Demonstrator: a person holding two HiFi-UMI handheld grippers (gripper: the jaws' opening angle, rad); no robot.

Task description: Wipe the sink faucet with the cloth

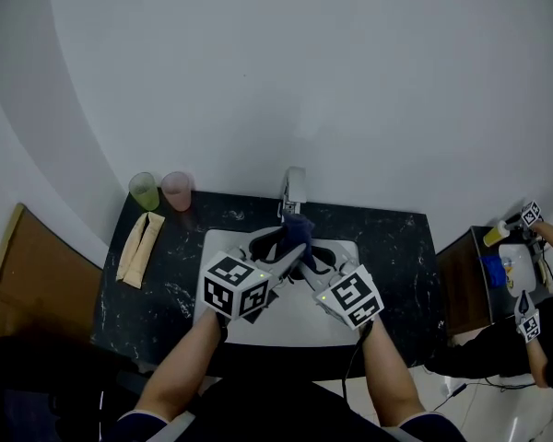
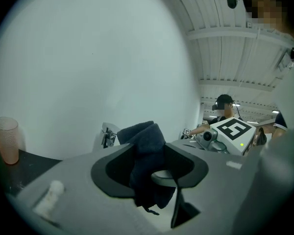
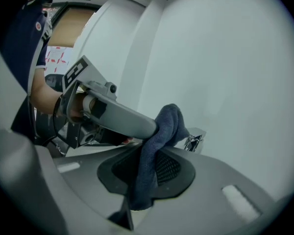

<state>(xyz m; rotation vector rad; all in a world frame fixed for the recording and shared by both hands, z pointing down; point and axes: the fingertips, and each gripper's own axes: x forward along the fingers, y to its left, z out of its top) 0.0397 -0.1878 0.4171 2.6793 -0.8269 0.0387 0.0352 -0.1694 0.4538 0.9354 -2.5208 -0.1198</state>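
Note:
A chrome faucet [image 1: 295,190] stands at the back of a white sink [image 1: 214,247] set in a black counter. A dark blue cloth [image 1: 298,231] hangs just in front of the faucet, above the basin. My right gripper [image 1: 306,258] is shut on the cloth, which drapes down between its jaws in the right gripper view [image 3: 147,173]. My left gripper [image 1: 281,251] comes in from the left with its jaws wide; the cloth [image 2: 144,141] hangs loose between them. One left finger [image 3: 117,116] rests against the cloth [image 3: 166,124]. The faucet [image 2: 108,137] shows behind the cloth.
A green cup [image 1: 144,190] and a pink cup [image 1: 176,190] stand at the counter's back left, with a folded beige cloth [image 1: 140,245] in front of them. Another person [image 1: 535,274] works with grippers at a table to the right. A white wall rises behind the faucet.

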